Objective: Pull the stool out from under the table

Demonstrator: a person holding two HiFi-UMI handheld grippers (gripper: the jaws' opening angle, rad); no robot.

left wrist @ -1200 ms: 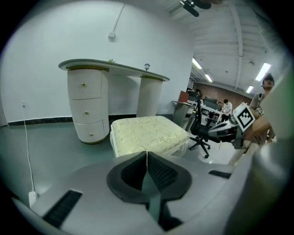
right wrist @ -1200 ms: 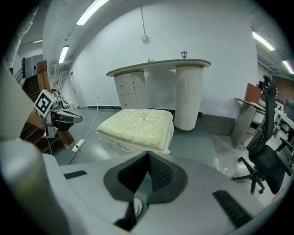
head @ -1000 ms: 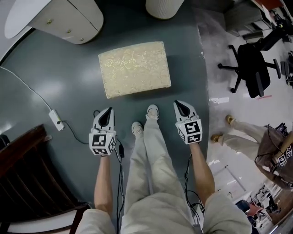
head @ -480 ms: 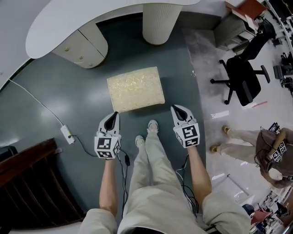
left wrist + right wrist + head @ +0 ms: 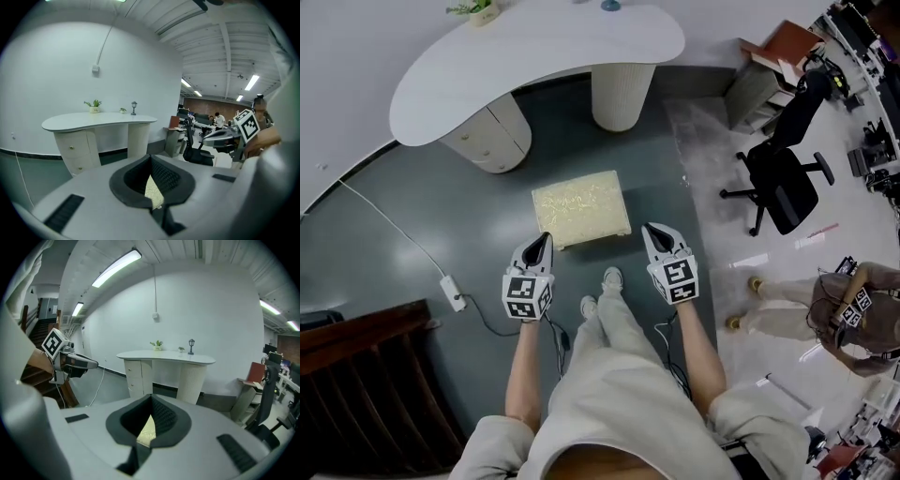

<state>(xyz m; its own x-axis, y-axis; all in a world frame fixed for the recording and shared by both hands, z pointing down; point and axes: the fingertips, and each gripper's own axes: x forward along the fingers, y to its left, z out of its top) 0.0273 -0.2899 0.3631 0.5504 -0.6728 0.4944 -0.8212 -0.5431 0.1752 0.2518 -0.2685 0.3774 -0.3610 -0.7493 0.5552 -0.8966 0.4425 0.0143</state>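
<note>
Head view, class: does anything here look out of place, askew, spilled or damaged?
Nothing is spilled or damaged. The stool stands on open floor, clear of the table. The one oddity is a white cable trailing loose across the floor to a small box, a possible trip hazard.

In the middle of the head view, the cream rectangular stool [image 5: 580, 208] has a rough, nubbly cloth top. The white kidney-shaped counter [image 5: 534, 66] at the upper left looks smooth and matt, and its round pedestal [image 5: 622, 94] is finely ribbed. The dark grey-green floor [image 5: 403, 216] has a soft gloss with pale reflections, and the left gripper [image 5: 544, 238] and right gripper [image 5: 652, 228] have matt grey plastic shells, their fingers [image 5: 164, 176] lined with black, cross-ribbed rubbery pads.
</note>
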